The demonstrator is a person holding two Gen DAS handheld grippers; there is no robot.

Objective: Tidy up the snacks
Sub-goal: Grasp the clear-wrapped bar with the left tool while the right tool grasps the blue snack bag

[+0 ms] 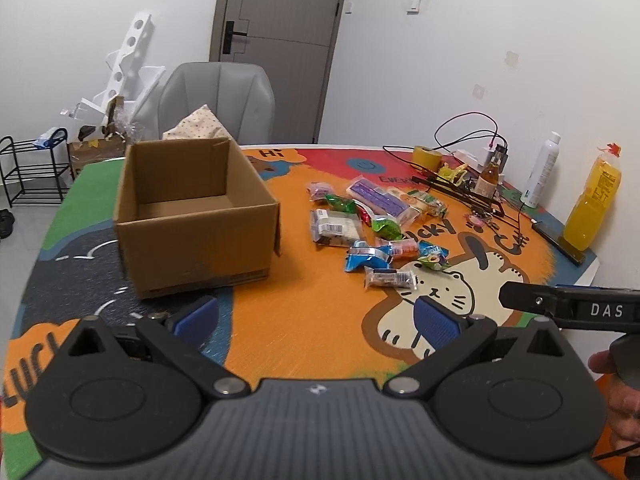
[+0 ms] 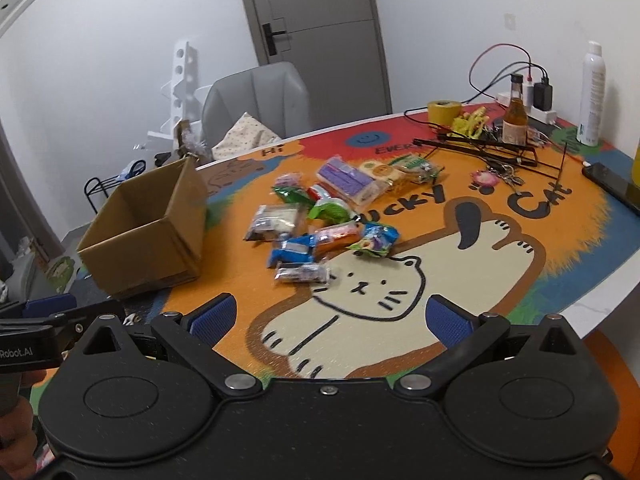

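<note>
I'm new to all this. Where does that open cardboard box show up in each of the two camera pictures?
Left wrist view: the cardboard box sits left of centre, upright and open, to the left of the snack pile.
Right wrist view: the cardboard box lies at the left, again to the left of the snack pile.
Shared landmark: the purple snack pack at the far side of the pile.

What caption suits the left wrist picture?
Open left gripper faces an empty cardboard box and scattered snack packets.
</note>
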